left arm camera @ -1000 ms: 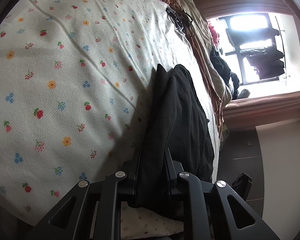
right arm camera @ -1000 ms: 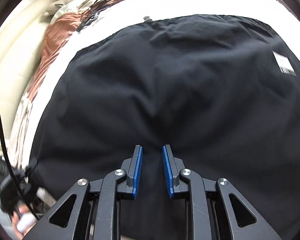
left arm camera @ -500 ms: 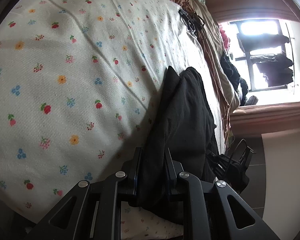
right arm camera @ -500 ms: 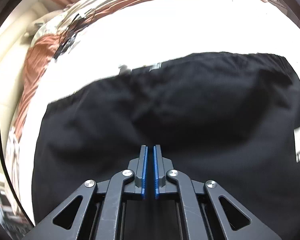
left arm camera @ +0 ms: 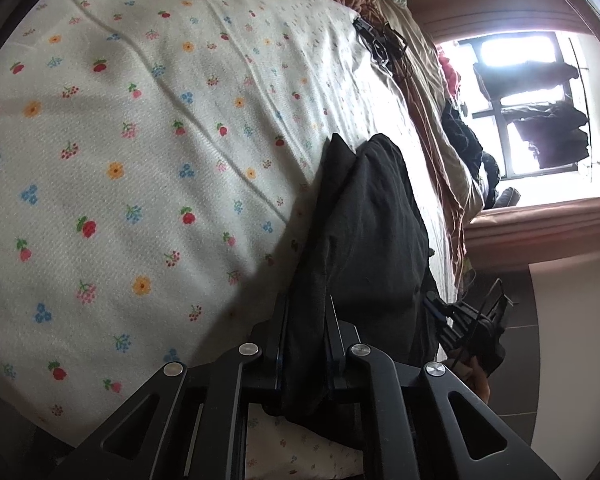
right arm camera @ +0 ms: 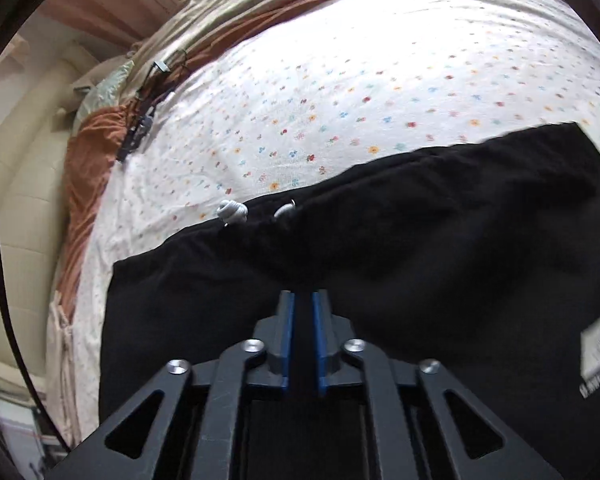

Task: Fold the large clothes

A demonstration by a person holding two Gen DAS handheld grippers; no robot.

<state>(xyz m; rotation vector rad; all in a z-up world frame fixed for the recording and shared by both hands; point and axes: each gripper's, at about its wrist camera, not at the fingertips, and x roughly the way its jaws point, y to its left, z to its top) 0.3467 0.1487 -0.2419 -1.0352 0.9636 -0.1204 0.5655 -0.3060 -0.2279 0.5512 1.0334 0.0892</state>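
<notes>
Black garment (right arm camera: 420, 264) | lies part-folded on floral bed sheet (left arm camera: 148, 152), near its edge | left gripper (left arm camera: 306, 344) closing, clamped on bunched fabric | right gripper (right arm camera: 303, 336) opening, pads clear of cloth | advice: keep left pinch firm, regrasp a hem, lay edges flush.

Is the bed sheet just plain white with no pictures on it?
No, the bed sheet is white but dotted all over with little red, orange and blue flowers.
</notes>
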